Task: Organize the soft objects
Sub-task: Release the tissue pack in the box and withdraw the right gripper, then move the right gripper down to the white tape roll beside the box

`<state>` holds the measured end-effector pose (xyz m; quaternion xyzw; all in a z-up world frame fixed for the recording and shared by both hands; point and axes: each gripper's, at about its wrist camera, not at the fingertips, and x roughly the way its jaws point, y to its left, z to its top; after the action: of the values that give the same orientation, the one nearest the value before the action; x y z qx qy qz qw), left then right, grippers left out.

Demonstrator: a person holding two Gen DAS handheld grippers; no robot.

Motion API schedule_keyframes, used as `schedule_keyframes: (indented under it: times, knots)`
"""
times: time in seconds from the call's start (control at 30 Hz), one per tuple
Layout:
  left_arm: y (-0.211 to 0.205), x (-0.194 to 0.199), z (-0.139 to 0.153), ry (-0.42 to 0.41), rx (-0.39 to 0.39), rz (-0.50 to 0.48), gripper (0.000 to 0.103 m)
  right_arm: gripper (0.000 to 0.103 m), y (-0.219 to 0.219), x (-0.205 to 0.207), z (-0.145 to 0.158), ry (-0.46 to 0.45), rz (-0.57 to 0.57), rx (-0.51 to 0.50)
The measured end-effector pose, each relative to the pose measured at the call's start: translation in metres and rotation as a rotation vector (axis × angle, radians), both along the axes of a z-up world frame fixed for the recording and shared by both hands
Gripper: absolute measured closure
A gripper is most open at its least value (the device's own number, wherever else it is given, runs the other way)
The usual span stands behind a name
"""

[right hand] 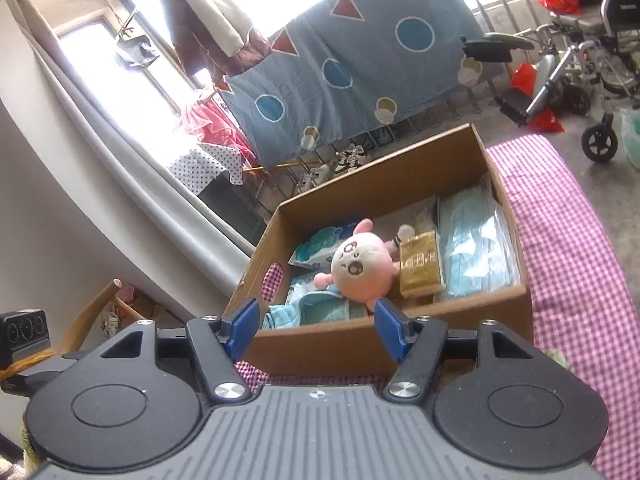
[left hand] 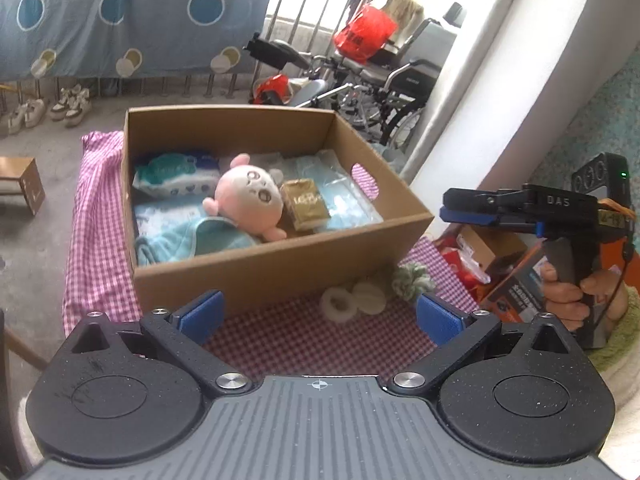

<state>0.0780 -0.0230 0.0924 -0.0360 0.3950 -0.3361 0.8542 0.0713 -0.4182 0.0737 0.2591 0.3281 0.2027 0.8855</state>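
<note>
Left wrist view: the left hand-held gripper (left hand: pixel 319 315) hangs open and empty over the pink checked cloth (left hand: pixel 304 340) that covers the bench. Just ahead of its blue pads (left hand: pixel 202 315) two cream fluffy rings (left hand: pixel 352 300) lie side by side on the cloth, with a green and white fuzzy ball (left hand: pixel 412 278) touching them on the right, all close against the near wall of the cardboard box (left hand: pixel 280 272). Farther ahead, inside the box, a pink plush toy (left hand: pixel 250 196) lies on a light blue towel (left hand: pixel 192 240); a wet-wipe pack (left hand: pixel 176 176) sits to its left, a gold packet (left hand: pixel 304 204) just to its right, and a bag of blue face masks (left hand: pixel 344 196) beyond that. Off to the right the right hand-held gripper (left hand: pixel 448 206) is seen side-on in the person's hand (left hand: pixel 568 296) (its jaws look closed from this angle).

Right wrist view: the right hand-held gripper (right hand: pixel 316 326) has its blue pads (right hand: pixel 242 326) parted with nothing between them, hovering just short of the box's (right hand: pixel 360 344) near wall. Ahead of the fingers lie the plush toy (right hand: pixel 360 266) and the towel (right hand: pixel 316 312), with the gold packet (right hand: pixel 420 270) and masks (right hand: pixel 476 252) ahead to the right.
</note>
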Motion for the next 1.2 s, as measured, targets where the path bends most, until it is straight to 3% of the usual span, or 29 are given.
schedule_keyframes:
  times: [0.17,0.33,0.47,0.77,0.93,1.1,1.2]
  knots:
    - [-0.018,-0.007,-0.041,0.02,0.06,0.017,0.001,0.037,0.007,-0.01,-0.044,0.085,-0.061,0.031]
    - [-0.06,-0.01,-0.074,-0.057,0.217,-0.055,0.002,0.037,0.012,-0.011,-0.079,0.141,-0.106,0.045]
    - [-0.091,-0.007,-0.092,-0.122,0.305,-0.106,0.004,0.037,0.017,-0.011,-0.095,0.16,-0.137,-0.003]
    - [-0.13,-0.003,-0.12,-0.171,0.383,-0.22,0.01,0.049,0.009,-0.012,-0.109,0.169,-0.185,-0.067]
    - [-0.143,-0.004,-0.12,-0.198,0.358,-0.301,0.01,0.049,-0.002,-0.019,-0.097,0.11,-0.203,-0.075]
    - [-0.154,0.002,-0.128,-0.191,0.378,-0.31,0.02,0.051,0.006,-0.006,-0.103,0.119,-0.149,-0.082]
    - [-0.158,0.006,-0.133,-0.191,0.393,-0.315,0.026,0.054,0.019,0.003,-0.108,0.123,-0.117,-0.141]
